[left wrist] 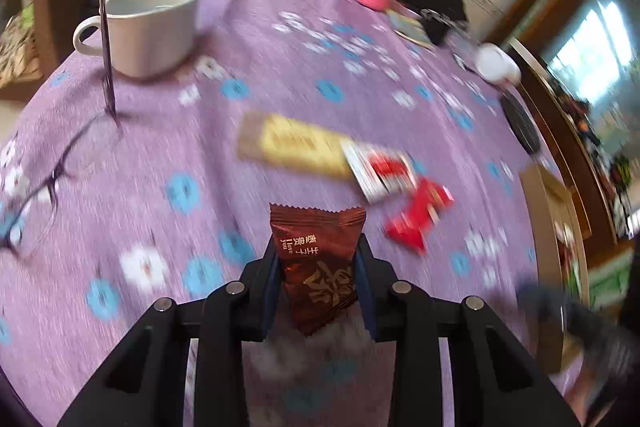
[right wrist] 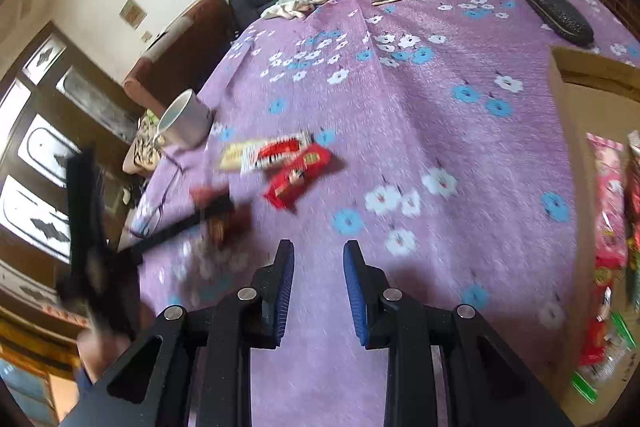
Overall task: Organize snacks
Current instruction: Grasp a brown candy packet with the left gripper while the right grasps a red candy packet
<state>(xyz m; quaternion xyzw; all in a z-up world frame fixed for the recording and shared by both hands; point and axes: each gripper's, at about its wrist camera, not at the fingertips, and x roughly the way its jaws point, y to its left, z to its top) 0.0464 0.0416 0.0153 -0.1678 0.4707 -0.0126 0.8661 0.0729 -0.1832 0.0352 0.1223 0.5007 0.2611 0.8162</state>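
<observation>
Over the purple tablecloth | my left gripper clamps the brown candy packet for boxing | my right gripper: jaws apart, empty, near cardboard box.

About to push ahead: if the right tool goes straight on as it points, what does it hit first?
Probably bare tablecloth. The right tool is empty, and the red snack lies left of its line, though depth is unclear.
</observation>
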